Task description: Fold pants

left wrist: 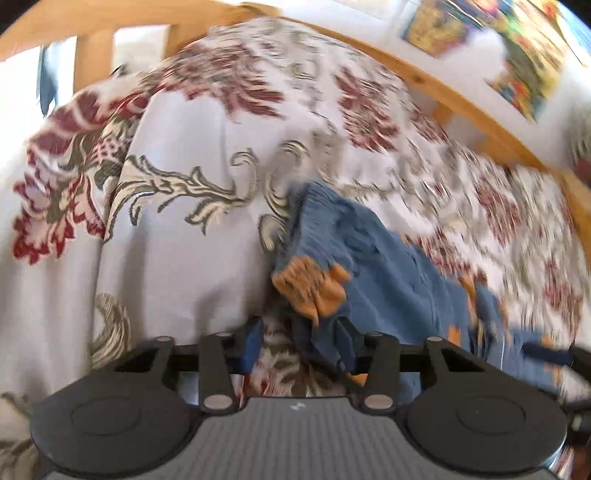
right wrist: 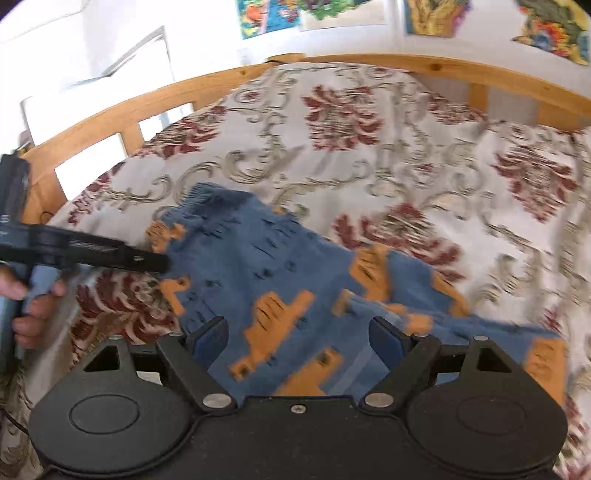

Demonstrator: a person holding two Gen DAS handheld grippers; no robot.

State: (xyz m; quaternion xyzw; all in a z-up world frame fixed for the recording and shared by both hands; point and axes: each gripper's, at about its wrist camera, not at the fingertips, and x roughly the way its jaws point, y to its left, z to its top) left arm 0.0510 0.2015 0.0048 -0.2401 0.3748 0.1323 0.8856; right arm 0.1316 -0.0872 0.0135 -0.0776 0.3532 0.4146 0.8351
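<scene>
Blue pants [right wrist: 258,266] with orange animal shapes lie crumpled on a floral bedspread [right wrist: 369,155]. My right gripper [right wrist: 299,338] hovers open and wide over the near part of the pants, with nothing between its fingers. My left gripper [right wrist: 159,260] reaches in from the left, its tip at the pants' left edge. In the left wrist view the left gripper [left wrist: 301,343] is partly open. A bunched blue and orange edge of the pants [left wrist: 388,266] sits against its right finger [left wrist: 347,343]. The bedspread [left wrist: 184,240] shows through the gap. Both views are motion-blurred.
A wooden bed frame [right wrist: 147,99] rings the far side and left of the bed, also the bed frame [left wrist: 461,99] in the left wrist view. Colourful pictures [right wrist: 273,14] hang on the white wall behind. A person's hand [right wrist: 33,314] holds the left gripper's handle.
</scene>
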